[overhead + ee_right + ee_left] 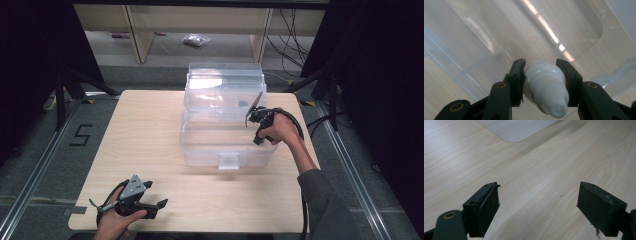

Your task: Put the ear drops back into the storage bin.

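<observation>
Your right gripper (541,72) has its jaws clamped on a small white bottle (546,91), held over the open clear plastic box (200,145) at about 1 o'clock on the surface (150,125). Lower it well inside the walls before you let go — a drop from rim height would likely bounce it. The box floor looks bare, though glare hides part of it, and its lid (225,77) stands up at 12 o'clock. Your left gripper (537,202) rests at 7 o'clock, jaws wide apart — holding nothing.
</observation>
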Motion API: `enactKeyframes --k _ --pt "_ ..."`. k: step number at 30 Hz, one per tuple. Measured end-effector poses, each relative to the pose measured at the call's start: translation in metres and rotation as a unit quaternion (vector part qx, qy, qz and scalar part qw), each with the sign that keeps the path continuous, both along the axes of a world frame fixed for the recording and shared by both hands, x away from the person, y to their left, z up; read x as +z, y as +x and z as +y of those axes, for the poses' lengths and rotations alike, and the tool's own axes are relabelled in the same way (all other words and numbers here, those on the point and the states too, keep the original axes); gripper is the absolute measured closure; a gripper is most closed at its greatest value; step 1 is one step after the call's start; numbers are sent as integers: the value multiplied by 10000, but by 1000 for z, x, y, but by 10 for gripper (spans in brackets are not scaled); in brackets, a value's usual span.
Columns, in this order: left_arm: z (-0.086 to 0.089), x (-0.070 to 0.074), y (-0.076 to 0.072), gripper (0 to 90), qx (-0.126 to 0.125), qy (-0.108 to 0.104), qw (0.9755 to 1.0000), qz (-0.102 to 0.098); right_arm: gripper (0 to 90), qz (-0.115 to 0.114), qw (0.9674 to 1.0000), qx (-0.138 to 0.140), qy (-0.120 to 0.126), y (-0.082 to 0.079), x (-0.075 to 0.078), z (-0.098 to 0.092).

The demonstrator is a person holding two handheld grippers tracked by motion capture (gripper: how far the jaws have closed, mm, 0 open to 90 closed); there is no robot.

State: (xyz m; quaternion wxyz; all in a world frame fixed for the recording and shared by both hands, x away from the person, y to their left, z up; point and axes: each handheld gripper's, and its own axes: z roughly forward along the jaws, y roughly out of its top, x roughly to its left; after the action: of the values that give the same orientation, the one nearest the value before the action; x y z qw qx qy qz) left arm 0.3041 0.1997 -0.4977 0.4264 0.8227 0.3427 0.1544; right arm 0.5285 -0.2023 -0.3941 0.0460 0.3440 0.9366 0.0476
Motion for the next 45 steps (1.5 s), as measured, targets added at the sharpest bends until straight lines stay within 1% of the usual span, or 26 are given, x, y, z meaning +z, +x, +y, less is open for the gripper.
enactKeyframes --k 1,3,4,5,6,7,10,11,14,16,17,18,20,21,24,26,28,29,34,35,38,39,40,43,44,45 --pt "0 0 0 169 4 -5 10000 0 601 48 9999 -129 -37 0 -1 1" --pt "0 0 0 169 3 -7 10000 1 601 39 10000 8 -5 4 -5 1" --pt "0 0 0 169 4 -9 10000 1 601 191 9995 -265 7 2 -7 3" --pt "0 0 0 169 1 -6 10000 3 601 72 10000 34 -10 6 -11 0" --pt "0 0 0 169 0 -7 10000 2 600 97 9999 -123 10 5 -13 1" --pt "0 -1 0 169 -7 -44 10000 -9 600 89 9998 -164 -78 6 -15 1" --pt "0 -1 0 169 3 -34 10000 -8 601 97 9998 -110 -92 7 -20 2" --pt "-1 -1 0 169 -1 -49 10000 -10 601 174 9997 -166 -46 7 -21 3" --pt "0 0 0 169 2 20 10000 17 600 80 9999 -87 -93 9 -24 3" --pt "0 0 0 169 -5 -11 10000 16 600 114 9998 -158 -101 9 -27 5" --pt "0 0 0 169 5 15 10000 20 600 152 9998 -63 -83 11 -29 4" --pt "0 0 0 169 -6 -13 10000 15 600 133 9997 -150 -108 10 -30 5" --pt "0 0 0 169 -16 -3 10000 11 600 182 9996 -152 -145 12 -33 5" --pt "0 -1 0 169 -21 -40 10000 -3 600 247 9991 -312 -177 11 -34 6" --pt "0 -1 0 169 -3 -57 10000 2 600 280 9992 -261 -142 11 -39 5" --pt "0 -1 0 169 -9 -51 10000 -4 600 281 9990 -269 -240 11 -42 7" --pt "0 0 0 169 -4 -3 10000 13 600 367 9987 -300 -177 11 -43 8" --pt "0 -1 0 169 -9 -49 10000 -4 600 332 9989 -239 -236 12 -43 8" --pt "0 -1 0 169 -16 -40 10000 -8 599 375 9987 -287 -187 11 -43 10" --pt "0 0 0 169 -11 4 10000 9 599 469 9978 -442 -177 9 -41 13" --pt "0 0 0 169 -7 -5 10000 6 599 471 9978 -426 -211 9 -41 13" --pt "0 0 0 169 -11 -4 10000 6 599 458 9980 -345 -254 9 -41 12" --pt "0 0 0 169 -10 -14 10000 5 599 361 9991 -60 -222 11 -42 10" --pt "0 0 0 169 -8 -3 10000 5 598 443 9976 -444 -280 7 -39 11" --pt "0 0 0 169 -11 0 10000 6 597 397 9985 -300 -246 8 -40 8" --pt "0 0 0 169 -9 1 10000 7 596 359 9985 -287 -283 8 -39 7"
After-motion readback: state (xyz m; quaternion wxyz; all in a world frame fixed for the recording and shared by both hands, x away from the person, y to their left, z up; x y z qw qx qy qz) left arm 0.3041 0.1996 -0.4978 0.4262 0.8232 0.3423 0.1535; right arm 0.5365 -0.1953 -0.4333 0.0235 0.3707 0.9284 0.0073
